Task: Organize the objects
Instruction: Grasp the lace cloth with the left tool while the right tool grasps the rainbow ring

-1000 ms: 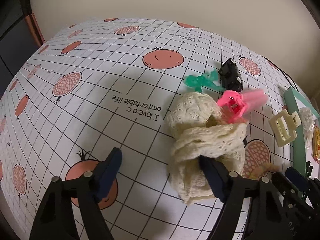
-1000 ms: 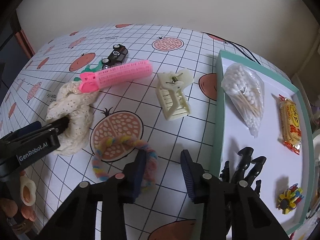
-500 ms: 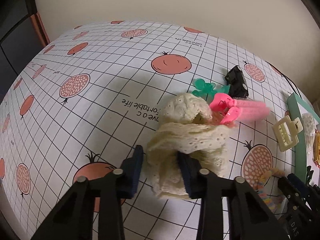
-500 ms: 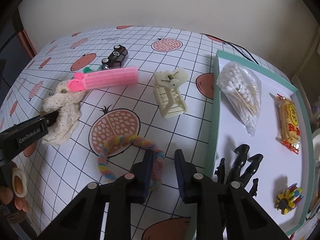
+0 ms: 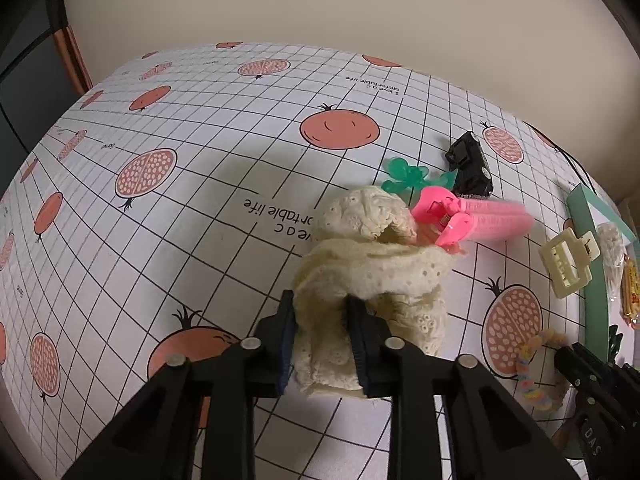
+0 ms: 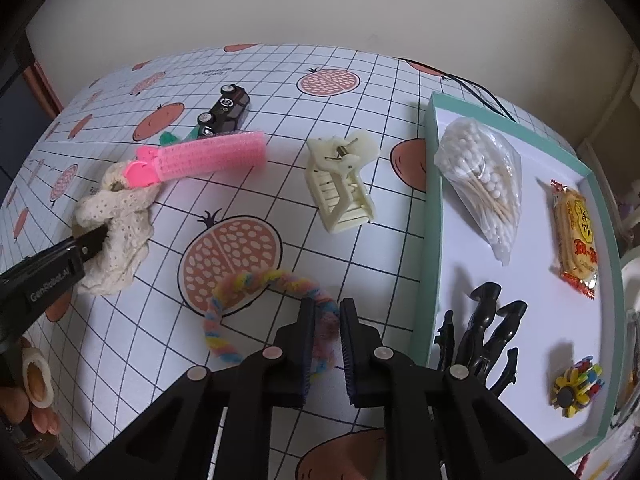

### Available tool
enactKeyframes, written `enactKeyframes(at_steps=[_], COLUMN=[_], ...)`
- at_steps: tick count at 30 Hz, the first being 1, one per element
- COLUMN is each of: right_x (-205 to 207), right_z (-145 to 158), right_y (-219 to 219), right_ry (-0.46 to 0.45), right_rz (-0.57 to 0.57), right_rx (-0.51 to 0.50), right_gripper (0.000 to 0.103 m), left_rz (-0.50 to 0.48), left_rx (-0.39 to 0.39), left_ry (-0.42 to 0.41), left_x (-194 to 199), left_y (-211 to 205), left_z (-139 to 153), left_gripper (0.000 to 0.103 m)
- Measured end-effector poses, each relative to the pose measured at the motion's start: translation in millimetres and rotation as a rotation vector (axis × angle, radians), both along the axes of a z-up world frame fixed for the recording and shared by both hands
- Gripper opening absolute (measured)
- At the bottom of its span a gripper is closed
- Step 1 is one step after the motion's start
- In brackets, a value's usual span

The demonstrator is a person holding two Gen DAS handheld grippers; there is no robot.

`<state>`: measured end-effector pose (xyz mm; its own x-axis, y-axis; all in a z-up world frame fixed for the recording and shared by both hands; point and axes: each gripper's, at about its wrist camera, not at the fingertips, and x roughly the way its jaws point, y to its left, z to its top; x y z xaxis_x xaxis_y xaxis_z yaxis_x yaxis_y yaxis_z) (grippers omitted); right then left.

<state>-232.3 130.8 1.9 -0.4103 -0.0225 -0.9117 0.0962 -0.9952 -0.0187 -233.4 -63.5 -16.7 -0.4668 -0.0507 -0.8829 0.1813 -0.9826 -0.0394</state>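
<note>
Now | tray [image 6: 434, 216]: cotton swabs [image 6: 486, 184], snack [image 6: 576, 236] (more) | left tongs [image 5: 320, 340] clamp scrunchie [image 5: 376, 280] | right tongs [image 6: 326, 338] clamp hair tie [image 6: 256, 284]

My left gripper [image 5: 320, 332] sits closed around the near fold of the lace scrunchie [image 5: 372, 264], whose far end touches the hair roller [image 6: 208, 156]; behind the roller lie the leaf clip [image 5: 404, 174] and, just past it, the toy car [image 6: 224, 114]. To the right of the roller rests the claw clip [image 6: 342, 186], and nearer me the braided hair tie [image 6: 256, 284] lies on the tablecloth [image 5: 200, 208], its near side between the fingers of my right gripper [image 6: 325, 340]. Farthest right stands the tray [image 6: 434, 184], holding the bag of cotton swabs [image 6: 484, 176] at the back, the snack packet [image 6: 576, 236] to its right, the dark clips [image 6: 484, 332] at the near left edge and the small flower piece [image 6: 576, 386] at the near right.
</note>
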Motion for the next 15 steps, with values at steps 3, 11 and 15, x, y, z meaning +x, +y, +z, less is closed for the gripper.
enactKeyframes(at_steps=[3,11,15], right_x=[1,1,3], right_z=[0,2,13], right_y=[1,4,9], right_ry=[-0.012,-0.044,-0.024], right_rz=[-0.01,0.001,-0.007], right_rx=[-0.038,-0.127,-0.173], right_gripper=[0.011,0.009,0.009], left_rz=[-0.008,0.01,0.019], left_rx=[0.011,0.068,0.092], left_ry=[-0.005,-0.03,-0.026], left_x=[0,5,8], left_y=[0,-4,-6], left_z=[1,8,15], left_gripper=[0.017,0.013,0.012])
